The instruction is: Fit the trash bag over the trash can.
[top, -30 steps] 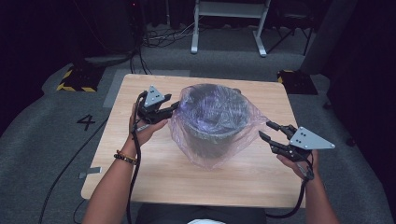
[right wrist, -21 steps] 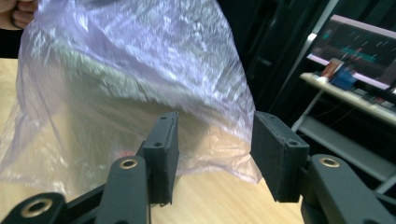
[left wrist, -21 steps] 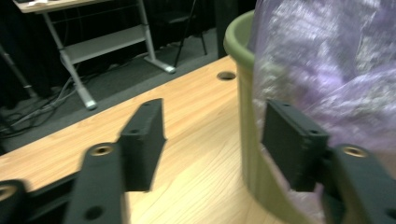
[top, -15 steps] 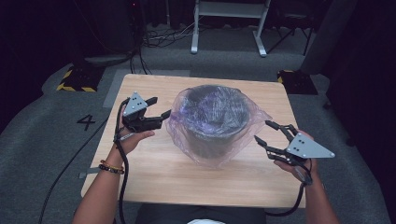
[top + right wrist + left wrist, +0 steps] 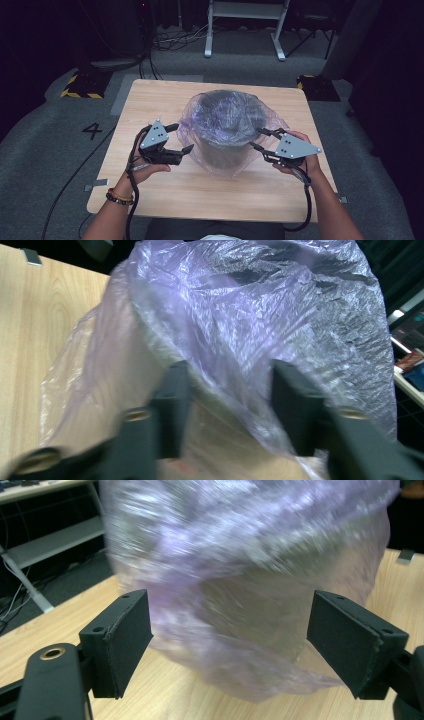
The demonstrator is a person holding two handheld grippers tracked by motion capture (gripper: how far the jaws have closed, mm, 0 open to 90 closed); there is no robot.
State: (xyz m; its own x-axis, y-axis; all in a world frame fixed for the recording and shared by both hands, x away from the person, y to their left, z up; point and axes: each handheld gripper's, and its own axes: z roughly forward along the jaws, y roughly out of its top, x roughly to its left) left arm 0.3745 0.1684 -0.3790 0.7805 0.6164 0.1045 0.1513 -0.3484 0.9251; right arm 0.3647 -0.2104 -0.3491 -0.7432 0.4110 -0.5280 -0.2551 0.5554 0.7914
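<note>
My left gripper [image 5: 179, 138] has just been opening, nothing between its jaws, my right gripper [image 5: 260, 139] closing around loose bag [image 5: 227, 125] film draped over the bin [image 5: 225, 145] between them.

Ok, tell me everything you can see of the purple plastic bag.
The purple bag is thin, crinkled, translucent film draped over an upright dark bin, lining its mouth and hanging down its sides. The hem spreads loosely on the wooden table. The right tool reaches its side; the left tool stands open just short of it.
</note>
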